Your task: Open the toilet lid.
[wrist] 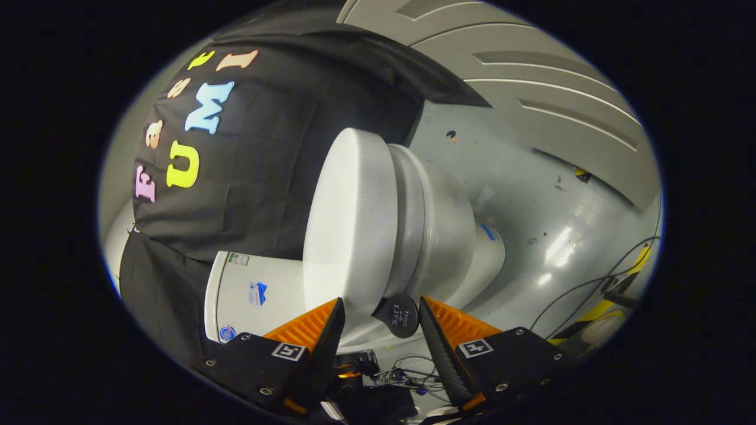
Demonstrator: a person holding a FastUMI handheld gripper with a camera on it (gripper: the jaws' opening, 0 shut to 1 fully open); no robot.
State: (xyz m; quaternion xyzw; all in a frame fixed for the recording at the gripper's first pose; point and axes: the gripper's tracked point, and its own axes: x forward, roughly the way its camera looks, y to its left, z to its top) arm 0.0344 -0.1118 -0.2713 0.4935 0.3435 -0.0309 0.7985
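Gripper [381, 307] is rolled sideways w.r.t. the scene, so the toilet [437, 236] appears lying on its side. Fingers [328, 336] are spread wide apart, gripping nothing — a clear gap sits between the tips.

Toilet lid [348, 224]: white, smooth, oval, down flat on the seat. It sits just ahead of the fingers, its near edge between the two tips and slightly closer to the left-hand one. No contact between either finger and the lid can be made out.

A small dark round tab [398, 319] w/ light lettering sticks out from the lid/seat edge and lies in the gap between the fingertips, near the right-hand finger; touching or not — cannot tell.

Tank [254, 292], white w/ small stickers, sits beside the lid on the left-finger side, against the black cloth wall [266, 159].

Bowl and pedestal extend away from the lid toward the grey floor [531, 195]. Floor is glossy, w/ a few scuff marks. Black cables [585, 289] run over it beyond the right-hand finger, near a yellow-and-black strip [602, 308].
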